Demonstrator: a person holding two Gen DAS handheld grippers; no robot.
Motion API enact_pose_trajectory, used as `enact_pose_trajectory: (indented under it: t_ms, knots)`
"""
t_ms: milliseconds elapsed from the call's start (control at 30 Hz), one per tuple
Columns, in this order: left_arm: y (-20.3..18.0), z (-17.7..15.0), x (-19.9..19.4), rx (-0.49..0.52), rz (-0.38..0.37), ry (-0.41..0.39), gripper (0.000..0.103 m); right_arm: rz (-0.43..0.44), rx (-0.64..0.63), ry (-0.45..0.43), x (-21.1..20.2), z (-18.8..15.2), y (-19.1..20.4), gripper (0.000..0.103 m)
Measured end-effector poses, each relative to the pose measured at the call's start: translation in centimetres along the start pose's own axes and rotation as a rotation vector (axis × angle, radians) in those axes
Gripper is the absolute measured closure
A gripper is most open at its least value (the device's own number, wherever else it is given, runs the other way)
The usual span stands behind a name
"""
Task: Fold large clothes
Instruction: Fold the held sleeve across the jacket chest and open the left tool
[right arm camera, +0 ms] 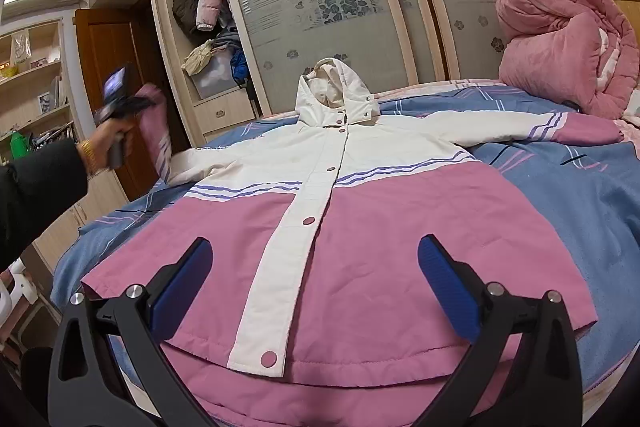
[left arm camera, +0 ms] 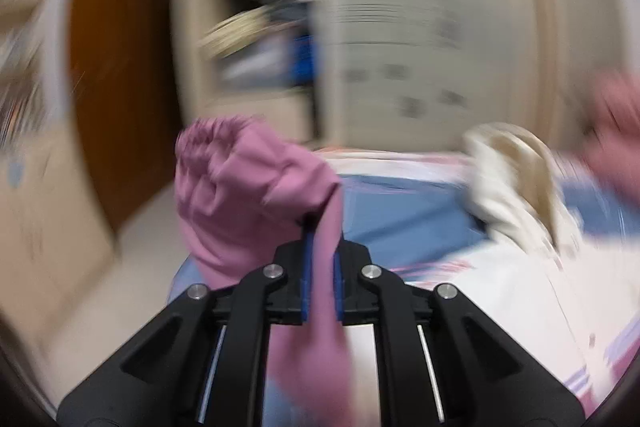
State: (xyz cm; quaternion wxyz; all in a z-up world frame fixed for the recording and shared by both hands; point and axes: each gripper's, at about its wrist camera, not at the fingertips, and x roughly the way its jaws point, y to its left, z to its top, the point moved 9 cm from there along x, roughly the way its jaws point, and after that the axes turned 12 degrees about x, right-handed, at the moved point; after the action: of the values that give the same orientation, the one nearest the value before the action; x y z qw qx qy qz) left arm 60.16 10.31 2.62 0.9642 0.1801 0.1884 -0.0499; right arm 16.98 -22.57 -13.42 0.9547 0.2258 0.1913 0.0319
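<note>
A hooded jacket [right arm camera: 360, 227], white above and pink below, lies front up and snapped closed on the bed. My right gripper [right arm camera: 316, 287] hovers open over its pink hem with nothing between the pads. At the left, a person's hand holds my left gripper [right arm camera: 132, 103] raised above the bed edge, with the jacket's left sleeve [right arm camera: 156, 131] lifted in it. In the blurred left wrist view, my left gripper [left arm camera: 322, 239] is shut on the pink sleeve cuff [left arm camera: 248, 187], whose fabric runs between the blue pads. The other sleeve [right arm camera: 520, 127] lies stretched out to the right.
The bed [right arm camera: 580, 207] has a blue cover with pale stripes. A rolled pink quilt [right arm camera: 560, 39] sits at its far right corner. Behind stand a sliding-door wardrobe [right arm camera: 320, 7] with clothes inside, a brown door [right arm camera: 104, 47] and shelves [right arm camera: 36, 87] at the left.
</note>
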Motion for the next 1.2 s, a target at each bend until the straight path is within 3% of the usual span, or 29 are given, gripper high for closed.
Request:
enact_pose_trajectory:
  t_ms: [133,267,300,333,367,400,467,567,633,700,767,833,1000,1067,1200]
  knots:
    - [-15.7,2.1,0.6,0.252,-0.159,0.012,0.095,0.001,0.001,0.006,-0.2,-0.1,0.1,0.001]
    - [-27.6,-2.3,2.6,0.386,-0.296,0.136,0.089,0.006,0.008,0.011,-0.4,0.0,0.1,0.001]
    - [-29.0,-3.8,3.2,0.399,-0.315,0.173,0.072,0.008,0.012,0.015,-0.4,-0.1,0.0,0.001]
    - [-30.0,-5.5,4.1,0.403,-0.332,0.225,0.031,0.009,0.011,0.022,-0.5,-0.2,0.0,0.001]
    - [-30.8,-6.8,4.5,0.394,-0.348,0.252,0.012,0.009,0.009,0.027,-0.5,-0.2,-0.1,0.001]
    - [-31.3,-7.8,4.4,0.369,-0.367,0.251,0.002,0.007,0.005,0.034,-0.5,-0.3,0.0,0.001]
    - [-30.8,-8.5,3.5,0.309,-0.367,0.243,0.002,0.006,0.001,0.044,-0.6,-0.4,-0.1,0.001]
    - [-28.6,-7.7,-0.5,0.124,-0.383,0.183,0.002,0.000,0.001,0.040,-0.9,-0.3,-0.3,0.001]
    - [-26.8,-6.7,-5.4,0.062,-0.352,0.091,0.002,-0.005,0.003,0.033,-1.0,-0.1,-0.4,0.001]
    - [-25.0,-6.5,-11.0,0.060,-0.272,0.020,0.002,-0.009,0.001,0.025,-1.3,0.0,-0.5,0.001]
    - [-23.6,-7.5,-17.6,0.051,-0.206,-0.023,0.002,-0.013,-0.005,0.017,-1.5,0.1,-0.5,0.001]
    - [-22.8,-9.1,-22.4,0.034,-0.196,-0.042,0.002,-0.022,-0.014,0.011,-1.6,0.1,-0.5,0.001]
    - [-21.2,-15.3,-30.7,-0.089,-0.137,-0.023,0.002,-0.057,-0.051,-0.012,-2.1,-0.4,-0.2,0.001]
    - [-21.5,-17.1,-31.2,-0.103,-0.134,-0.018,0.002,-0.069,-0.064,-0.014,-2.1,-0.6,-0.1,0.001]
    - [-23.4,-20.7,-31.1,-0.097,-0.181,0.076,0.002,-0.104,-0.081,0.001,-2.2,-1.3,-0.2,0.001]
